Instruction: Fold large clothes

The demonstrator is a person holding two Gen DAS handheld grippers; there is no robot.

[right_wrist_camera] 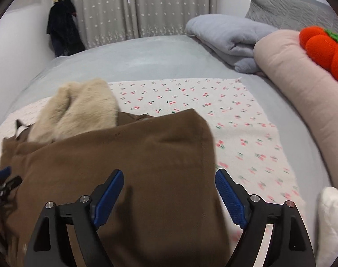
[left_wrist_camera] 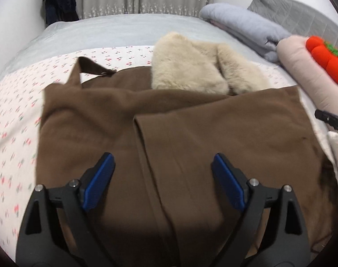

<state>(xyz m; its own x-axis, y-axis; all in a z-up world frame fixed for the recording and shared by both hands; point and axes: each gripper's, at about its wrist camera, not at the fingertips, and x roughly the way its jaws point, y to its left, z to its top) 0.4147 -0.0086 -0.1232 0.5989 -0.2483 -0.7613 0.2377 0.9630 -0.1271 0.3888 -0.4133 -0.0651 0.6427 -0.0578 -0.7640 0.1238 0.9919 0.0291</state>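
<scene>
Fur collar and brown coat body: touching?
Touching. In the left wrist view the cream fur collar lies directly on the brown coat, its lower edge overlapped by the folded brown cloth; the right wrist view shows the same.

I worked in a home bedroom: a bed (right_wrist_camera: 146, 53) ahead of my hand-held gripper, pillows (right_wrist_camera: 287, 11) and star-patterned curtains (right_wrist_camera: 133, 6) beyond.
</scene>
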